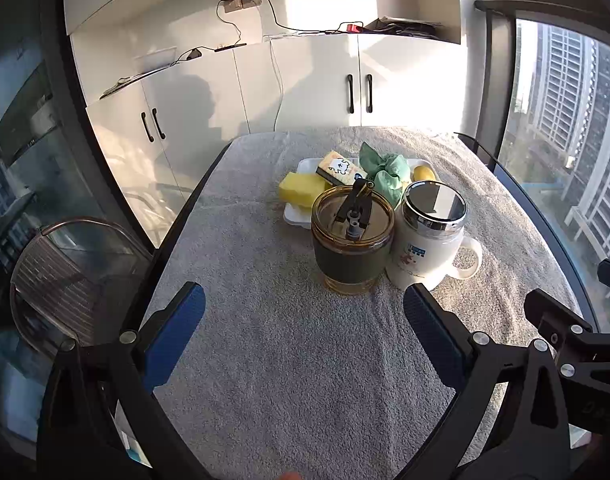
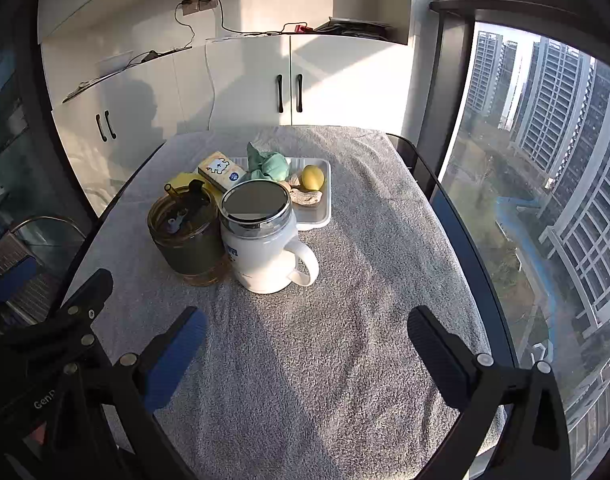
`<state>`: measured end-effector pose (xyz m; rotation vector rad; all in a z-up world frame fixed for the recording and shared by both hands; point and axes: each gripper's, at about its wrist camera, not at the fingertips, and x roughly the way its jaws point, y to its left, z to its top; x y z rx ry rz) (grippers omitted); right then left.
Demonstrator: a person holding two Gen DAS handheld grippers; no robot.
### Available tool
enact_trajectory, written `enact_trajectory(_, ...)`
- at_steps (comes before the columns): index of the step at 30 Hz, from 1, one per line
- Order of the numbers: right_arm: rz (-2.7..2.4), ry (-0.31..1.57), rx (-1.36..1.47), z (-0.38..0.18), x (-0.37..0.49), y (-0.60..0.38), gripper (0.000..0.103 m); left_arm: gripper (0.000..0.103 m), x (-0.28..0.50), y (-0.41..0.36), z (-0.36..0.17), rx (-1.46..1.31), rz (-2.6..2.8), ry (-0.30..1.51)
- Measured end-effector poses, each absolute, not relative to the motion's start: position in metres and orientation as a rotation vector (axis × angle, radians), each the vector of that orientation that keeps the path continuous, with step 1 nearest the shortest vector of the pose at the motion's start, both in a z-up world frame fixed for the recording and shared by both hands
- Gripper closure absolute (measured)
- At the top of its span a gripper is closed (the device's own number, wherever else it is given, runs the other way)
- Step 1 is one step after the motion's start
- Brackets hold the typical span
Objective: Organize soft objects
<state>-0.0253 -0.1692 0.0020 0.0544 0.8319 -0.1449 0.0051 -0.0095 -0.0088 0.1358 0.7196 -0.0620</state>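
A white tray (image 1: 295, 216) (image 2: 319, 218) sits mid-table on the grey towel. It holds a yellow sponge (image 1: 301, 189) (image 2: 179, 180), a packaged sponge with a cartoon label (image 1: 339, 168) (image 2: 221, 170), a crumpled green cloth (image 1: 387, 172) (image 2: 271, 164), a lemon (image 1: 424, 173) (image 2: 313, 177) and a beige crumpled piece (image 2: 305, 196). My left gripper (image 1: 305, 300) is open and empty, low over the towel in front of the cups. My right gripper (image 2: 307, 326) is open and empty, also short of the cups.
An amber lidded glass with a dark sleeve (image 1: 353, 236) (image 2: 185, 236) and a white lidded mug (image 1: 429, 236) (image 2: 263, 236) stand in front of the tray. A chair (image 1: 65, 272) is at the left. White cabinets (image 1: 305, 84) stand behind; a window (image 2: 545, 160) is at the right.
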Motion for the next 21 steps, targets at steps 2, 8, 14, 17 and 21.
enact_trajectory(2, -0.144, 0.831, 0.053, 0.0017, -0.0251, -0.1694, 0.000, 0.002, 0.0051, -0.0098, -0.0093, 0.137, -0.061, 0.719)
enact_trajectory(8, -0.143, 0.830, 0.050, 0.0018, -0.0249, -0.1695, 0.000, 0.002, 0.0052, -0.0097, -0.0092, 0.136, -0.063, 0.720)
enact_trajectory(14, -0.142, 0.829, 0.048, 0.0020, -0.0246, -0.1695, 0.000, 0.002, 0.0052, -0.0098, -0.0086, 0.141, -0.061, 0.719)
enact_trajectory(17, -0.143, 0.828, 0.049, 0.0022, -0.0245, -0.1692, 0.000, 0.002, 0.0052, -0.0095, -0.0082, 0.142, -0.060, 0.720)
enact_trajectory(21, -0.144, 0.830, 0.048, 0.0019, -0.0243, -0.1693, 0.000, 0.002, 0.0048, -0.0094, -0.0082, 0.145, -0.057, 0.722)
